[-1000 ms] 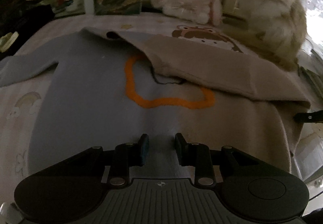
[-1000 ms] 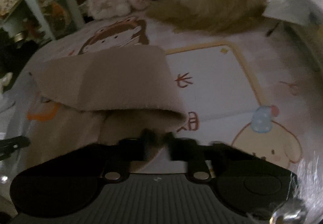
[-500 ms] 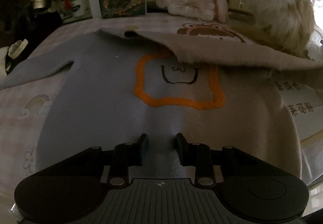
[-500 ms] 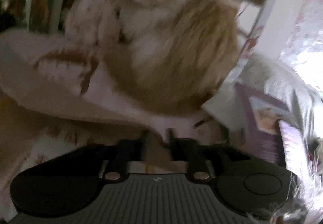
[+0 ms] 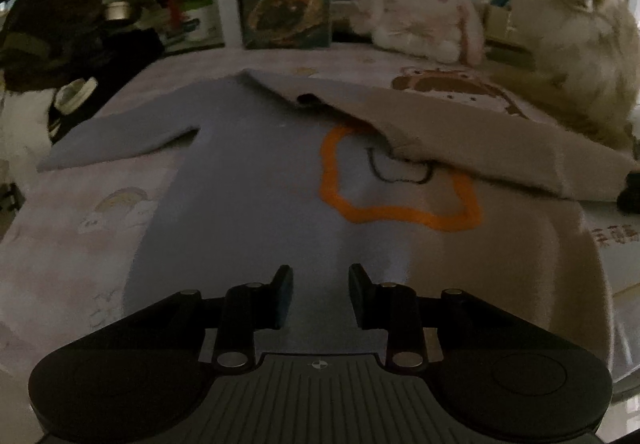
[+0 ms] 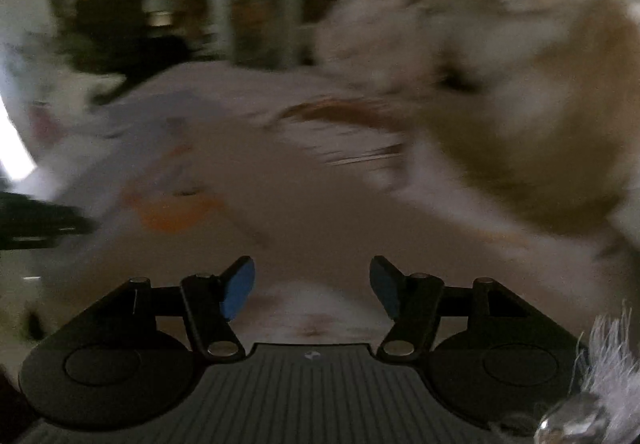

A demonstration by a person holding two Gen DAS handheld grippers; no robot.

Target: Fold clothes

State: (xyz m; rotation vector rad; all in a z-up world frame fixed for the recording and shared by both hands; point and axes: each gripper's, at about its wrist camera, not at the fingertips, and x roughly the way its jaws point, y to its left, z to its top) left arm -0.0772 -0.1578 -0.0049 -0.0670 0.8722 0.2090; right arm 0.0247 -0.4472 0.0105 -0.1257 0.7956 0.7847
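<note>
Right tongs now released, sleeve lies across sweater; left tongs spread, empty. Cat nearby could paw fold.

A bed with a cartoon-print sheet carries a spread sweater in the middle, a plush rabbit far back and a cat far right.
</note>
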